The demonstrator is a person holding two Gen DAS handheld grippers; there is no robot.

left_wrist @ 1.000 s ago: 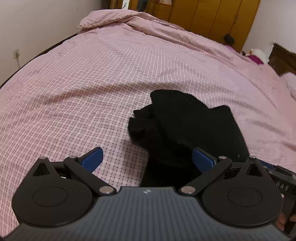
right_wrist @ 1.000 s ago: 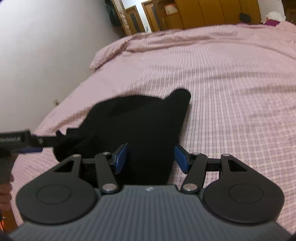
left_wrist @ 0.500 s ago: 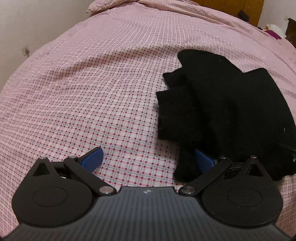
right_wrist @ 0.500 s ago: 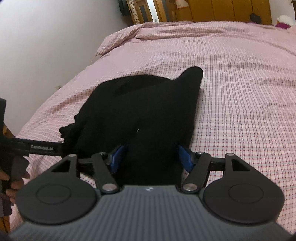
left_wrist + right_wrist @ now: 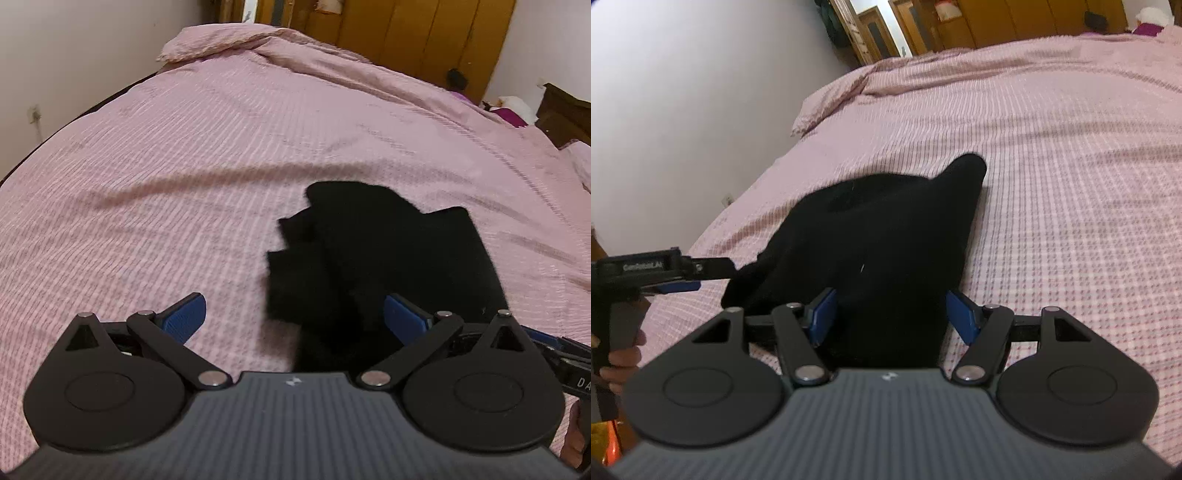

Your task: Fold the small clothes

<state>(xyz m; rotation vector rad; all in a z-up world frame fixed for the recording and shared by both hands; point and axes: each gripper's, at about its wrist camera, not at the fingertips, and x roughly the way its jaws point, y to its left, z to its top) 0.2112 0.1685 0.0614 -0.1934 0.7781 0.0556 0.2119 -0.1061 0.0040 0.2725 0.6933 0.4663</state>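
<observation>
A small black garment (image 5: 373, 258) lies bunched in folds on the pink checked bed cover (image 5: 184, 184). My left gripper (image 5: 293, 319) is open; the garment's near edge lies between its blue pads, toward the right pad. In the right wrist view the same garment (image 5: 886, 236) fills the middle. My right gripper (image 5: 890, 315) is open with the garment's near end between its blue pads. The left gripper (image 5: 661, 273) shows there at the far left, at the garment's left edge.
The bed cover (image 5: 1071, 184) spreads wide to the right and far side. A pillow hump (image 5: 221, 44) lies at the head. Wooden wardrobes (image 5: 424, 33) stand behind. A white wall (image 5: 683, 92) runs along the bed's left side.
The left gripper tilted down over the garment, then lifted back; the garment now sits further off in its view. The right gripper stayed at the garment's near end. Both stayed open.
</observation>
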